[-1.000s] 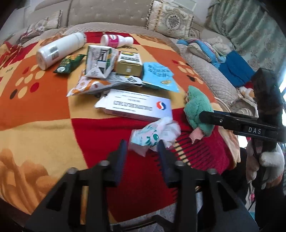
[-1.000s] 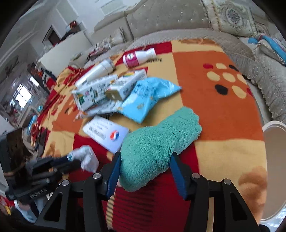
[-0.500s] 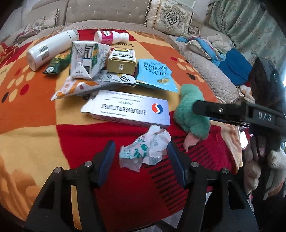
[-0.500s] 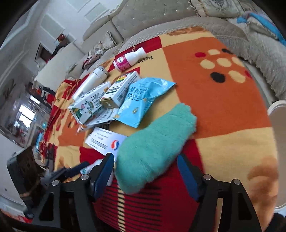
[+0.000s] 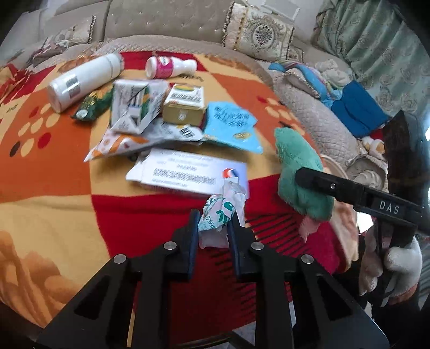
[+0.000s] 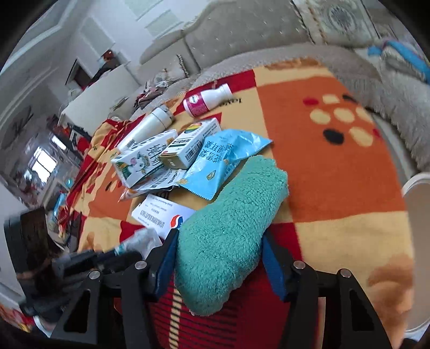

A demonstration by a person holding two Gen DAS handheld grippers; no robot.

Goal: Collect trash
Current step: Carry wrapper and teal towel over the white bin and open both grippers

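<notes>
My left gripper [image 5: 213,222] is shut on a crumpled white-and-green wrapper [image 5: 221,209] and holds it just above the blanket. My right gripper [image 6: 217,241] is shut on a teal fluffy sock [image 6: 231,214], which also shows in the left wrist view [image 5: 298,166]. Behind lie more trash: a flat white box [image 5: 188,174], a blue snack bag [image 5: 231,126], a milk carton [image 5: 134,107], a small gold box [image 5: 184,107], a white bottle [image 5: 83,80], a pink bottle [image 5: 169,67].
The trash lies on a red, orange and yellow blanket [image 5: 53,188] over a table. A beige sofa [image 5: 174,24] with cushions stands behind. A white round bin rim [image 6: 416,214] is at the right edge. Clothes [image 5: 357,112] lie on the sofa at right.
My left gripper closed on the crumpled wrapper and lifted it. My right gripper closed on the teal sock after opening half a second ago.
</notes>
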